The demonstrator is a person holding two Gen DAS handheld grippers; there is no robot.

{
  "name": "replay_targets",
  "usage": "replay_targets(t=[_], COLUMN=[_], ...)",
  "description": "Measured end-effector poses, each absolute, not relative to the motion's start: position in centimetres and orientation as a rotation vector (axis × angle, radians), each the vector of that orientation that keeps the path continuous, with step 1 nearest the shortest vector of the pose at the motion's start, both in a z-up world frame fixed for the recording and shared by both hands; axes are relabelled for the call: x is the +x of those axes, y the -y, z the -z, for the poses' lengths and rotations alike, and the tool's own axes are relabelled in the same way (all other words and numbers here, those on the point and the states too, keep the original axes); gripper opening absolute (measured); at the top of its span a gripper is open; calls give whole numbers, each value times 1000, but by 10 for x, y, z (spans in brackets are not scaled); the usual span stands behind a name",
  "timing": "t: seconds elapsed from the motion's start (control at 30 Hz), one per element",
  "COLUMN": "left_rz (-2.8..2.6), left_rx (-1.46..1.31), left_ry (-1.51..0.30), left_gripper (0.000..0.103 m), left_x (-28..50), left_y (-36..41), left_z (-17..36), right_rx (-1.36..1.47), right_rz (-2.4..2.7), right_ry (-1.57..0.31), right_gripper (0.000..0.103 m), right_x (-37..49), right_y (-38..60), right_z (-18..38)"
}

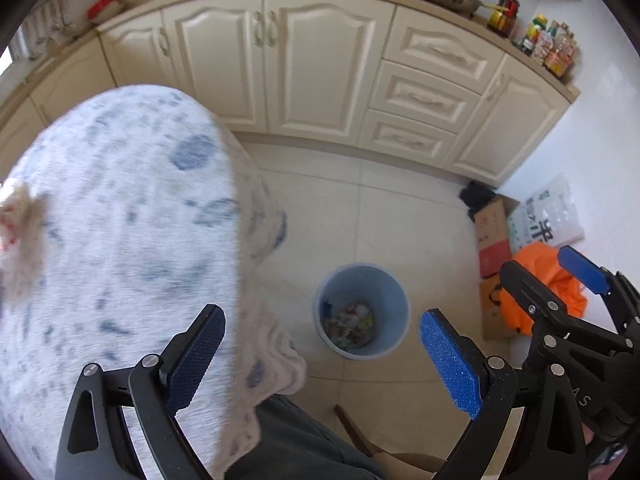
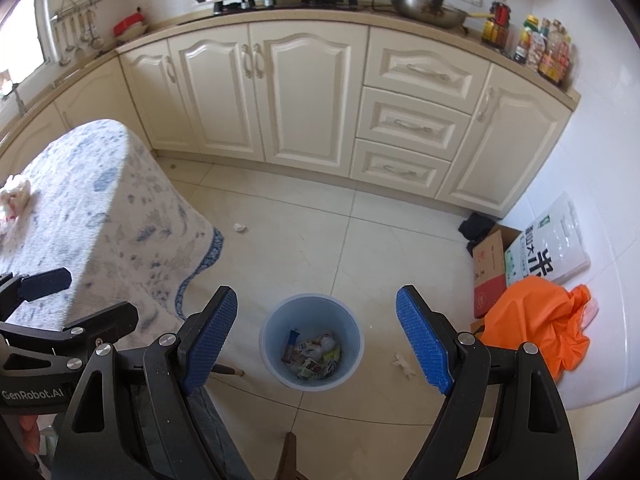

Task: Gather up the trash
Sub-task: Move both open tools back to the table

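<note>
With both the left gripper (image 1: 320, 354) and right gripper (image 2: 316, 336) spread wide and nothing grasped, the crumpled paper (image 2: 239, 227) at 11 o'clock from the blue bin (image 2: 267, 340) may be overlooked beside the draped tablecloth (image 2: 120, 216).

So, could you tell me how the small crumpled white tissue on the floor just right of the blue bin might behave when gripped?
The crumpled white tissue looks soft and floppy, so it would probably squash flat between the pads. It seems very light, likely sliding on the glossy tiled floor if nudged. Nothing suggests it is fragile.
</note>
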State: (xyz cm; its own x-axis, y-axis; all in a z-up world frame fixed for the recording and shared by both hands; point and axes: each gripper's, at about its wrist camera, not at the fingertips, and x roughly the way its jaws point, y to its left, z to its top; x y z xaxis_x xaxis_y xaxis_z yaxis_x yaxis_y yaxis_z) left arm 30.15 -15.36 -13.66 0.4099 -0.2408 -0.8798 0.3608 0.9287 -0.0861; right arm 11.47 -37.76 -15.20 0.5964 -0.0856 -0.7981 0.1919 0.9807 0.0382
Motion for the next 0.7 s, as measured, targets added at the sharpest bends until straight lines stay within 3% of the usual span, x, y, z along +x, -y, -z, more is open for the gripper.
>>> replay_targets(t=[0.7], left_rz=[59], left_rx=[-9], left_ry=[-962], left_gripper=[100], left_x=[241], left_y=[-7], left_z=[76], right_rx=[0], right_rz=[-105], right_ry=[-878], right_gripper=[84], right_x=[142], right_y=[251], right_z=[118])
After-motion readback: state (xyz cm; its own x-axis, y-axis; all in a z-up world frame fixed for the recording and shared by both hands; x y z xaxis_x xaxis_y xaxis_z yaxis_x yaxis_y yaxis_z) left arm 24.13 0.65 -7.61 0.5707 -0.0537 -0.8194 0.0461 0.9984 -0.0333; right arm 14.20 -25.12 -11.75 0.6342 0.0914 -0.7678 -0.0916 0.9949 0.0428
